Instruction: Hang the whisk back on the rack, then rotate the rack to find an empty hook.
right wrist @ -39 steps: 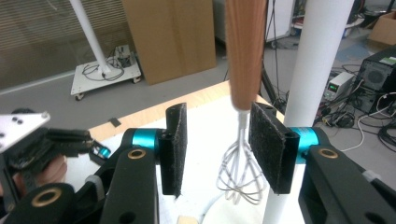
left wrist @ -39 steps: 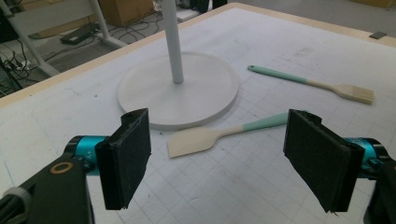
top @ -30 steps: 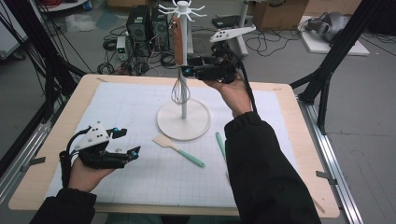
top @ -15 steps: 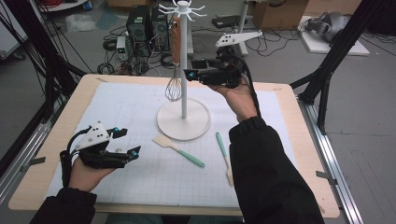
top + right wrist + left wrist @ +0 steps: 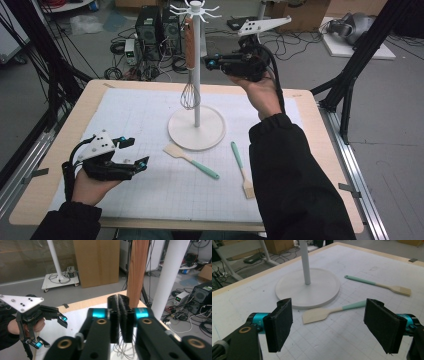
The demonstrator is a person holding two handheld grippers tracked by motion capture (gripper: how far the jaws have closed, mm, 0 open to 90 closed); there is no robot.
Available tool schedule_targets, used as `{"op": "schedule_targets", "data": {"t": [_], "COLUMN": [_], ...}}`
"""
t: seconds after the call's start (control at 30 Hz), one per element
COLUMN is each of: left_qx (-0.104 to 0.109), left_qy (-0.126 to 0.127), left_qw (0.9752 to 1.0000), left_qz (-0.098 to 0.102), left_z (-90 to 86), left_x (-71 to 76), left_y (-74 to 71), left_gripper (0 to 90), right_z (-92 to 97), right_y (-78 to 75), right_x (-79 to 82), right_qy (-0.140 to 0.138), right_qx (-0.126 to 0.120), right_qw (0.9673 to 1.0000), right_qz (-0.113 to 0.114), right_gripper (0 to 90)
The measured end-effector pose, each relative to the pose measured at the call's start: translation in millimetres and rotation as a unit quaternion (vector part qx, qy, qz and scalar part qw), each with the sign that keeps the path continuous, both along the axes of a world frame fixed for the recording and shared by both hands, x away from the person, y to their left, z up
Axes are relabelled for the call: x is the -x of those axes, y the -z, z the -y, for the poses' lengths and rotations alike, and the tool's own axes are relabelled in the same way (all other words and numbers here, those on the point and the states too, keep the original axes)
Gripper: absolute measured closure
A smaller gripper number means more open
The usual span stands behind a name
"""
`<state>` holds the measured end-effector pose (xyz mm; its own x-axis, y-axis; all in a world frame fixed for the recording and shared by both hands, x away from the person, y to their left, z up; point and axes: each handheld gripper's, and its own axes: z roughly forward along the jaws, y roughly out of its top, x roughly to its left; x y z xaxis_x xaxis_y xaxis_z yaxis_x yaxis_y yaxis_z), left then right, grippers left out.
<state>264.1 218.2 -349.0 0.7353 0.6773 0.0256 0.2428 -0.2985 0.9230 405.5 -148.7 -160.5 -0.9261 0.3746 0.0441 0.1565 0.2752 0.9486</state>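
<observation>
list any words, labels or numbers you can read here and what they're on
No readable text anywhere.
The power supply on the floor has a lit display, too small and blurred to read.
The mat carries only a printed grid, no figures.
The whisk, stand, spatula and brush are unmarked.

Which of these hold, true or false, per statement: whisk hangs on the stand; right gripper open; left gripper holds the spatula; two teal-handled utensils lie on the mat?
1. The whisk hangs on the stand. True.
2. The right gripper is open. False: its jaws have just closed and are shut, with nothing between them.
3. The left gripper holds the spatula. False: it is open and empty; the spatula lies on the mat.
4. Two teal-handled utensils, spatula and brush, lie on the mat. True.
</observation>
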Motion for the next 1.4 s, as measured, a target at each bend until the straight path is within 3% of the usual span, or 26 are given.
{"op": "schedule_targets", "data": {"t": [0.5, 1.4], "left_qx": [0.001, -0.001], "left_qy": [0.003, 0.008], "left_qw": [1.0000, 1.0000], "left_qz": [-0.002, -0.003], "left_z": [0.3, 2.0], "left_x": [-1.8, -2.8], "left_y": [0.7, 1.2], "left_gripper": [23.7, 23.7], "right_z": [7.7, 11.5], "right_y": [-41.2, -45.8], "right_x": [-10.0, -16.8], "right_qy": [-0.006, 0.005], "right_qx": [0.007, 0.005], "right_qw": [0.9999, 1.0000], "right_qz": [0.005, 0.005], "right_gripper": [89.3, 89.5]}}
